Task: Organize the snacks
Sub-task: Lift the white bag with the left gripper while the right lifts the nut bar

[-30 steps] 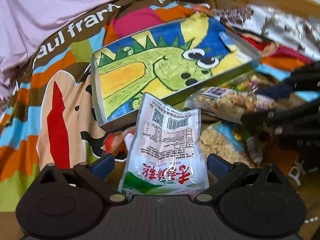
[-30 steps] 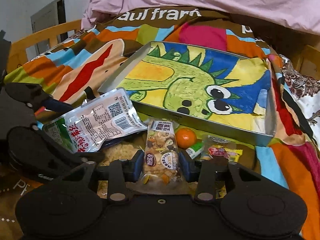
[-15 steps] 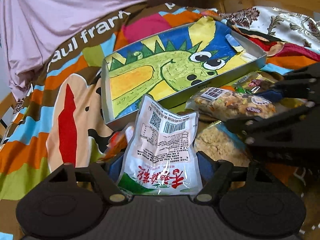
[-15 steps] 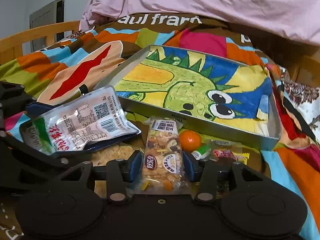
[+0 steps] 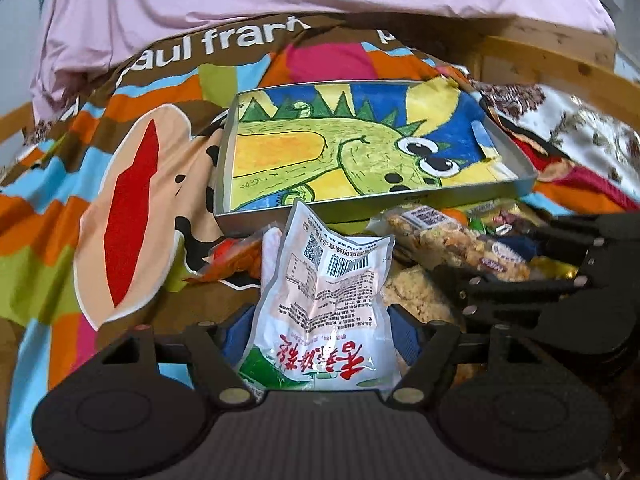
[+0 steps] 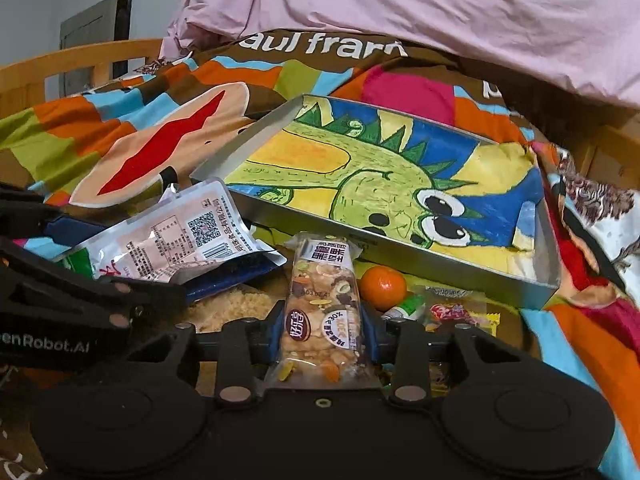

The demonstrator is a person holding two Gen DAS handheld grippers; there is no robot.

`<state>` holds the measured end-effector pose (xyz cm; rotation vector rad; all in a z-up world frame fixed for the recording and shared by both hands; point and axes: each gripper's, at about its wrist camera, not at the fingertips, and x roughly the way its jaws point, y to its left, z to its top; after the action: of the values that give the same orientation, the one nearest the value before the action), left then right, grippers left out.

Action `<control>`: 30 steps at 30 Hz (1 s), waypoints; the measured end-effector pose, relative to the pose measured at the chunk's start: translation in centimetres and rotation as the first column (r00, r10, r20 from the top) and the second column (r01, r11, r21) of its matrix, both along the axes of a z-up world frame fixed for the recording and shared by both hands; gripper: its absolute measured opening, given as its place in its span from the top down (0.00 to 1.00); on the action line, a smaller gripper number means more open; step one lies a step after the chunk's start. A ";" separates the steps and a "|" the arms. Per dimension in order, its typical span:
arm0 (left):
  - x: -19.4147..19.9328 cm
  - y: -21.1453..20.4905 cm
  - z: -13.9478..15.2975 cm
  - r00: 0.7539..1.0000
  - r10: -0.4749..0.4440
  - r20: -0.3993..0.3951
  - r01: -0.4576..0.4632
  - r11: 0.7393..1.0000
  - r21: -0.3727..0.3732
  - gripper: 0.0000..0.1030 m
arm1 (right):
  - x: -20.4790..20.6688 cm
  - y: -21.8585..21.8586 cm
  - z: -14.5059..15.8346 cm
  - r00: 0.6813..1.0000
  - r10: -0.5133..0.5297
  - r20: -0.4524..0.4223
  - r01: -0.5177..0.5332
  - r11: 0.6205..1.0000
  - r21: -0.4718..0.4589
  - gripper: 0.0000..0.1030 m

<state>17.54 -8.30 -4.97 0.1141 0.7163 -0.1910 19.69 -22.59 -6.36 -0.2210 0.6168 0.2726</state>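
While both hands are loaded, each tool carries one packet lifted off the heap and aimed toward the far tray, which looks like the place the snacks are meant to go. Furthest left, the monkey-print blanket [image 5: 132, 216] covers the bed and gives everything a soft, uneven footing. Next comes the left gripper [image 5: 320, 334], its jaws closed a wide packet's breadth apart on the white vacuum pouch [image 5: 320, 304], pinching the lower sides so the barcode end stands up and points at the tray; I judge that grip suits sliding it in flat. Beyond it sits the metal tray [image 6: 400, 258], lined with a green dinosaur drawing [image 6: 380, 188] and holding no snacks yet, tilted slightly on the bedding. Nearer, the right gripper [image 6: 322, 334] has its jaws drawn in narrowly on the nut bar [image 6: 322, 312], held lengthwise along the fingers, likely for the same delivery. Right of the bar, a mandarin [image 6: 382, 286] and wrapped candies [image 6: 452, 312] wait in the loose pile just beside the tray's near wall, presumably for later trips.
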 end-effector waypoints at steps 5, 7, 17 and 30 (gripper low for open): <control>-0.5 -0.1 0.3 0.999 -0.002 0.033 0.002 1.000 -0.012 0.39 | -1.4 1.6 -0.2 0.995 0.058 0.084 -0.041 0.981 -0.189 0.63; -0.6 -0.3 0.4 0.999 -0.004 0.038 0.004 1.000 -0.020 0.40 | -1.7 1.9 -0.4 0.993 0.072 0.095 -0.050 0.974 -0.222 0.63; -0.3 -0.4 -0.2 1.000 -0.007 0.001 0.007 0.999 0.036 0.25 | -1.3 1.9 -0.6 0.994 0.069 0.088 -0.047 0.972 -0.231 0.63; -0.6 -1.2 -0.3 0.997 -0.071 0.042 0.065 0.989 0.133 0.46 | -1.6 2.1 -0.7 0.991 0.095 0.095 -0.066 0.960 -0.271 0.63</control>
<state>16.96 -9.52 -5.26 0.2684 0.6786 -0.2059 18.11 -20.46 -7.07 -0.5196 0.5372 0.2540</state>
